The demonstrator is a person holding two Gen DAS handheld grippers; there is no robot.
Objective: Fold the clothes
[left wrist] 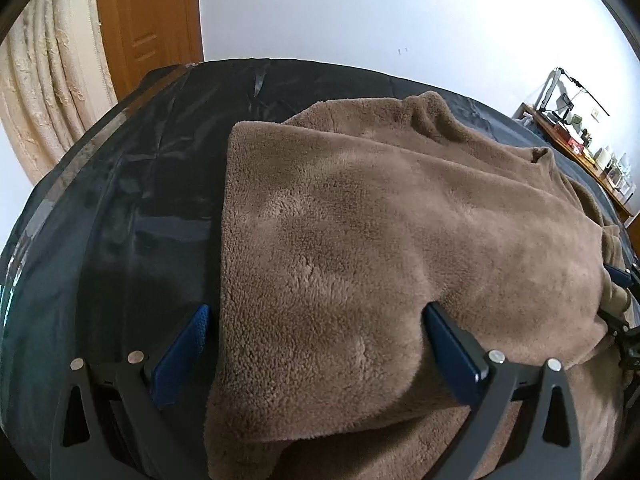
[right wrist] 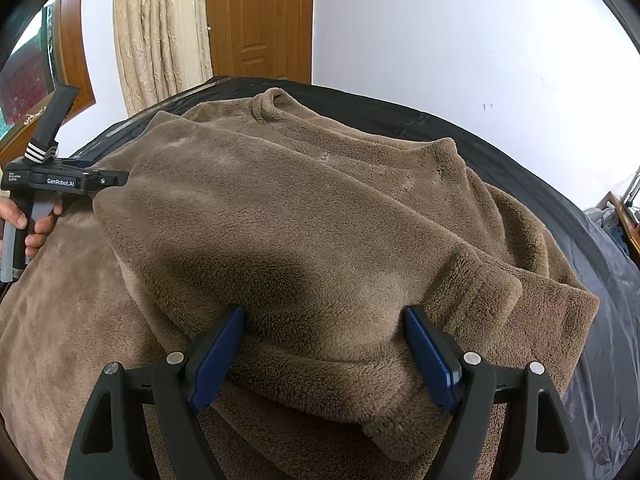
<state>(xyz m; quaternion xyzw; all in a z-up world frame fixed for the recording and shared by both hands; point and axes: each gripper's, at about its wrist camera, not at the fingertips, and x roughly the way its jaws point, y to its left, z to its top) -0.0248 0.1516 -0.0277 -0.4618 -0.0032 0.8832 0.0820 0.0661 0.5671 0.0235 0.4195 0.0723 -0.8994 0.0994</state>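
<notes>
One brown fleece sweater (right wrist: pixel 320 208) lies between two wide-spread grippers.

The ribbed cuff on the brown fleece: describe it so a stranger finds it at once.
A brown fleece sweater covers the black sheet. One sleeve lies folded across its body, ending by the right gripper. The cuff is that sleeve's end: a band of parallel ribs, unlike the fuzzy pile around it.

"GenRobot.AI" on left tool (right wrist: pixel 106 180)
</notes>
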